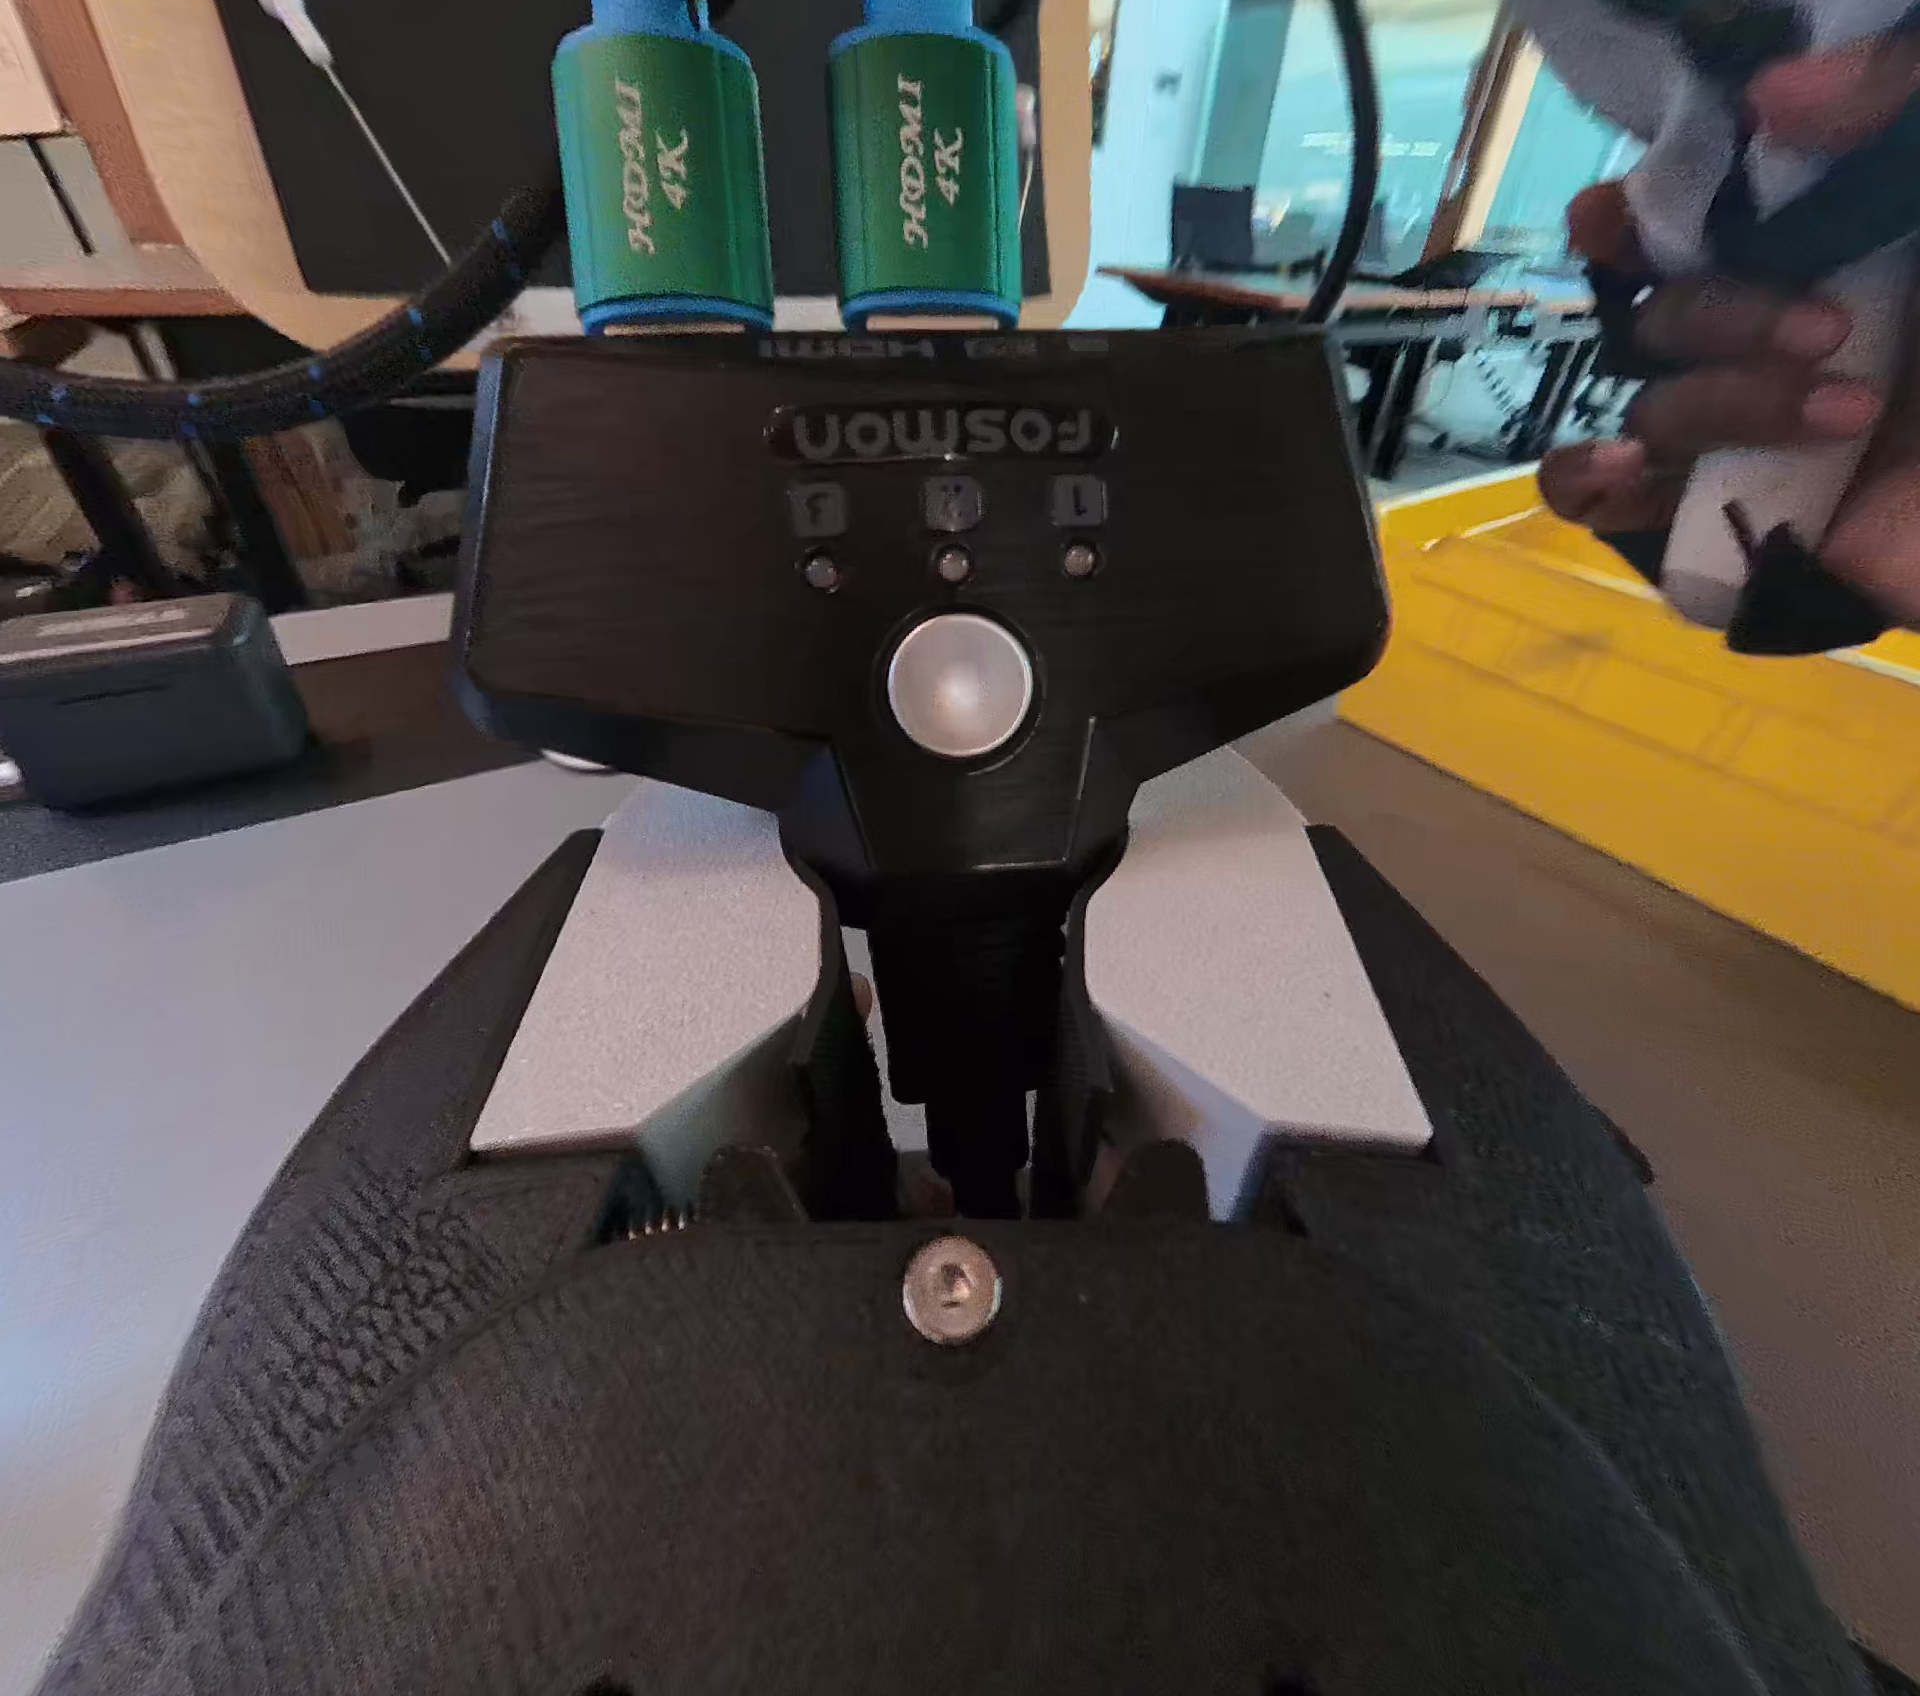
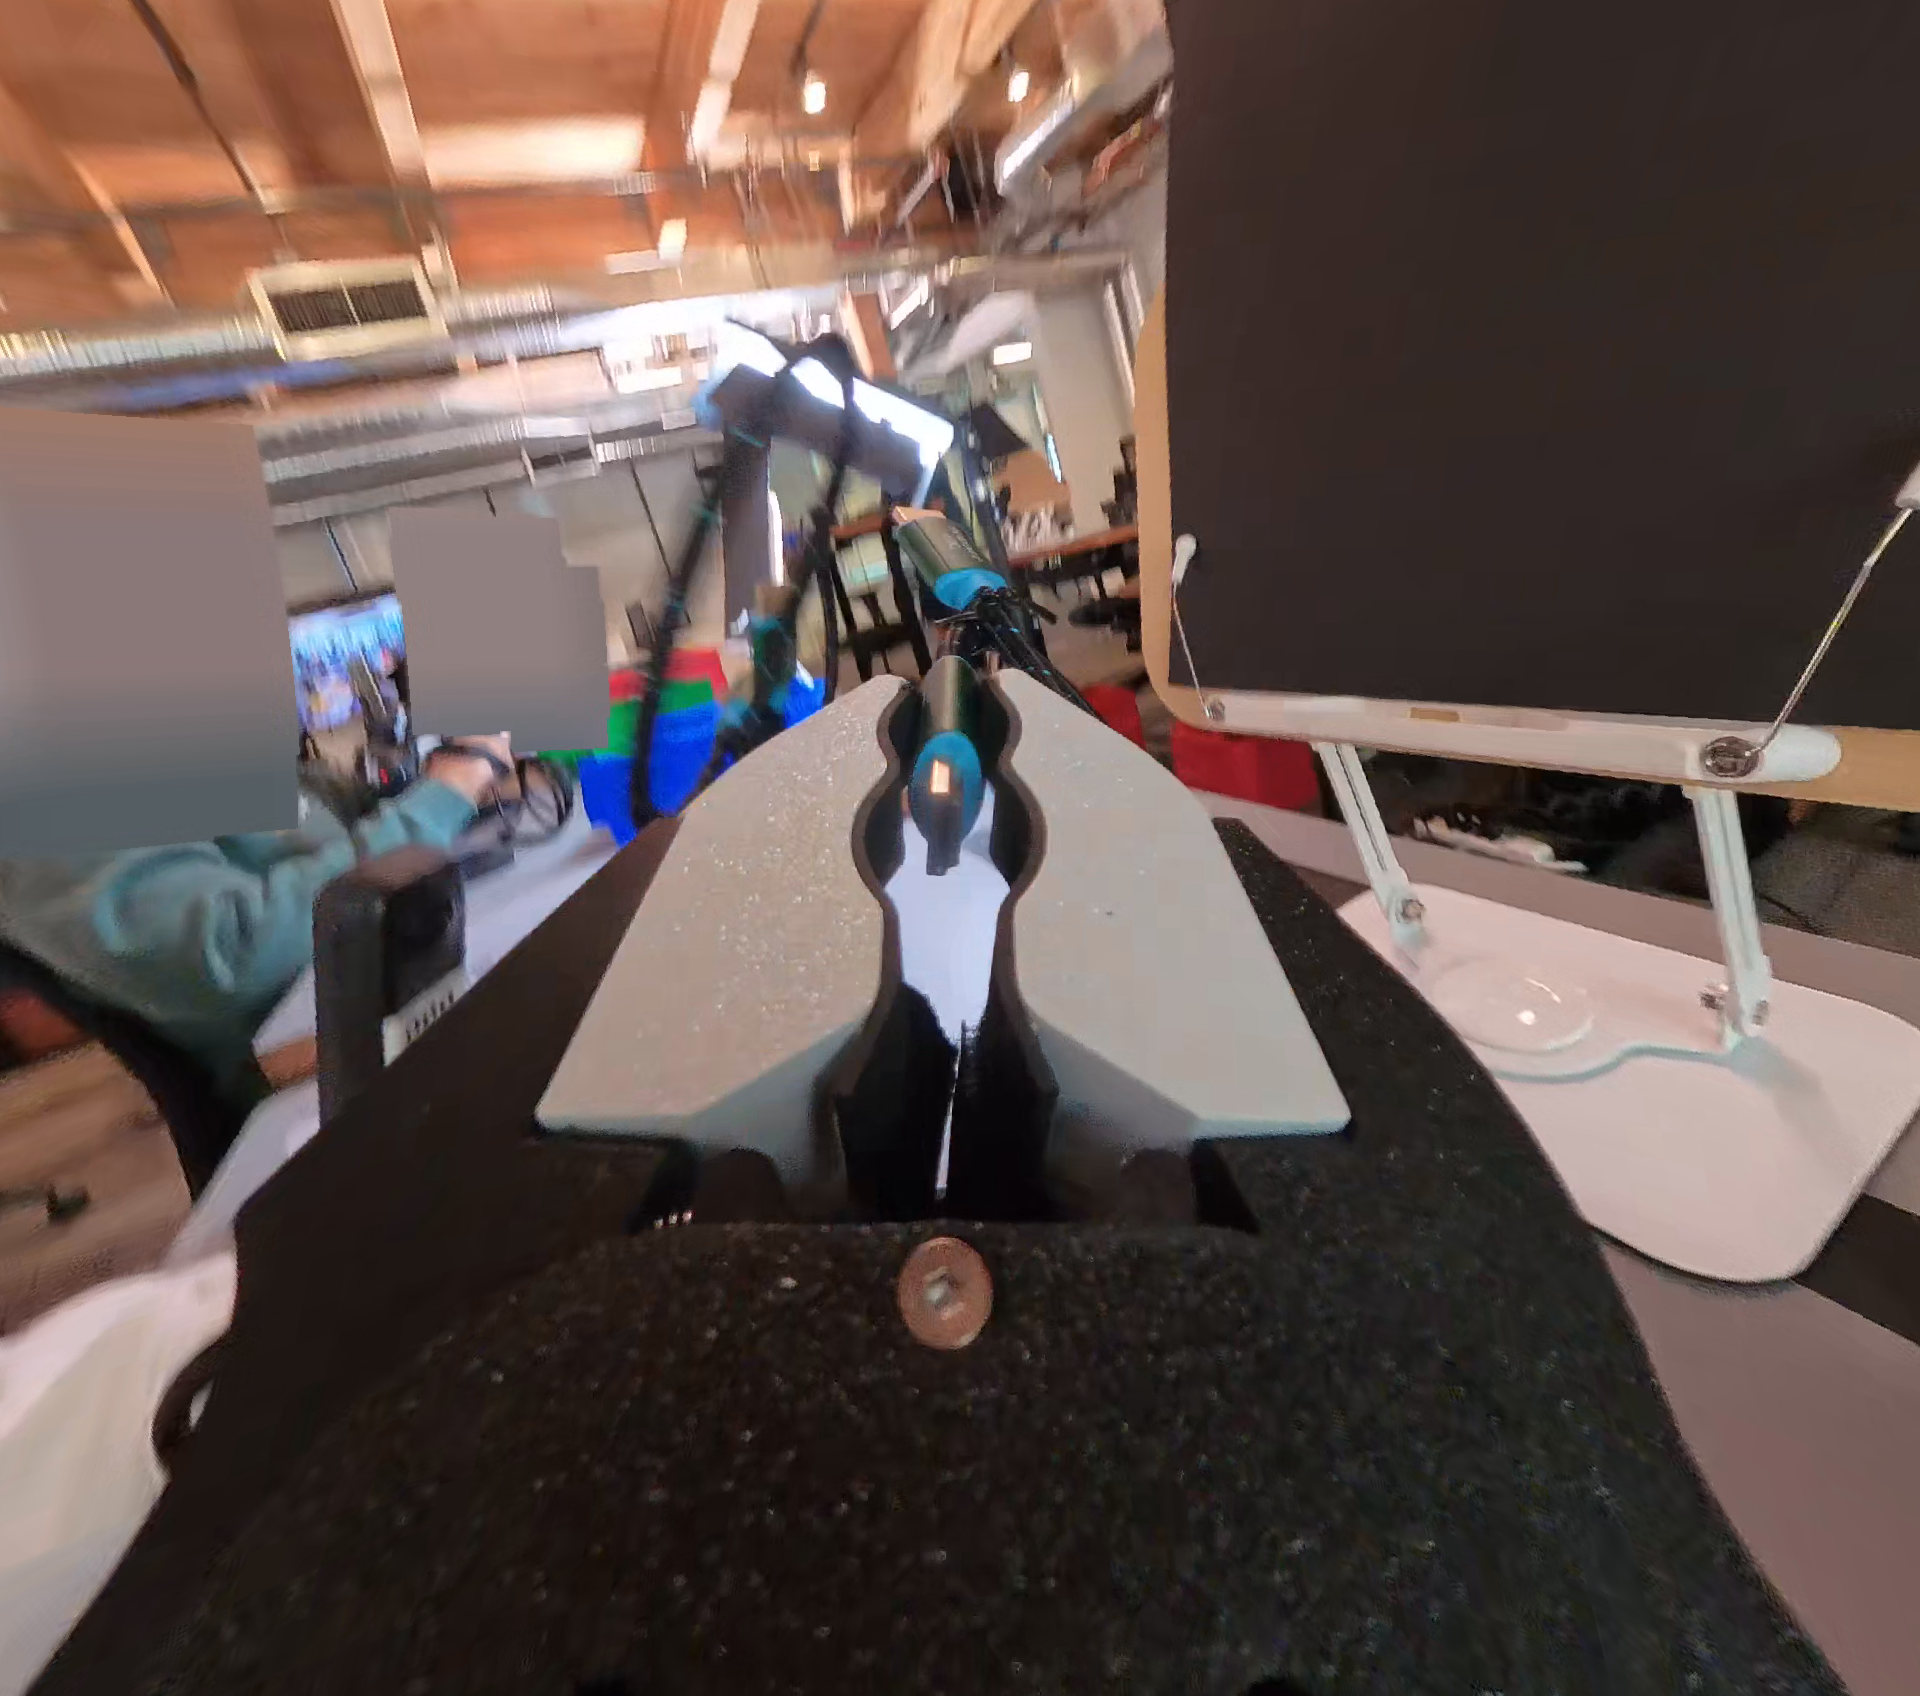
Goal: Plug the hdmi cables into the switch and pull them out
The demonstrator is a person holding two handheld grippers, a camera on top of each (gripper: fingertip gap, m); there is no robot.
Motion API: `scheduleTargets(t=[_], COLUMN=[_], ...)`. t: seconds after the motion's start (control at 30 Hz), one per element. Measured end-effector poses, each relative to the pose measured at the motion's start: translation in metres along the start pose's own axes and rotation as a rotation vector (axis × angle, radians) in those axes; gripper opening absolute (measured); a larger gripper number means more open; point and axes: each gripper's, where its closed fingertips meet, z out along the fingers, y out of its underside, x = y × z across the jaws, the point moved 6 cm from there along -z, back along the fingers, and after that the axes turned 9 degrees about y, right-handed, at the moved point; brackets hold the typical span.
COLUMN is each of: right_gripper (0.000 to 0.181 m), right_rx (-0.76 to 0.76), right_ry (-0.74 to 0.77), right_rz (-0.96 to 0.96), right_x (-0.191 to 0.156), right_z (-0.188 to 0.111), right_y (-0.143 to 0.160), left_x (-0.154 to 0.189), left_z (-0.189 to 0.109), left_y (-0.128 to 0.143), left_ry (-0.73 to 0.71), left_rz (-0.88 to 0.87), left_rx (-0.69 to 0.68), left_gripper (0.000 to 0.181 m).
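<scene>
The black brushed-finish switch box (image 1: 925,545) bears a shiny metal round button (image 1: 959,685), the green glossy metallic plug shells (image 1: 662,166) end in matt blue collars, and the black cables (image 1: 260,379) are braided cloth.

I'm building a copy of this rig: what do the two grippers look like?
Both match. The left gripper and right gripper each have a rough black printed body, two pale grey wedge fingers with black wavy inner pads, and one silver screw at the centre.

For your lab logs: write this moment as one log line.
left gripper: holds HDMI switch | two green plugs seated | right gripper: holds third plug
</scene>
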Motion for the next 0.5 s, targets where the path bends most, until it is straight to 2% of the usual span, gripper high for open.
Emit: scheduleTargets(t=[0.17,0.27,0.37,0.5], right_gripper=[0.012,0.012,0.012,0.012], right_rx=[-0.235,-0.316,-0.406,-0.574], right_ry=[-0.022,0.024,0.127,0.368], right_rz=[-0.195,-0.375,-0.528,-0.66], right_x=[-0.003,-0.008,-0.009,0.0], right_z=[-0.002,-0.013,-0.039,-0.098], right_y=[0.002,-0.015,-0.043,-0.079], left_x=[-0.001,-0.007,-0.01,-0.012], left_z=[-0.008,-0.012,-0.012,-0.009], left_y=[-0.016,-0.019,-0.016,-0.007], left_ry=[0.029,0.009,0.013,-0.001], left_rz=[-0.049,-0.028,-0.058,-0.033], left_rx=[0.087,0.124,0.148,0.105], left_gripper=[0.042,0.042,0.042,0.043])
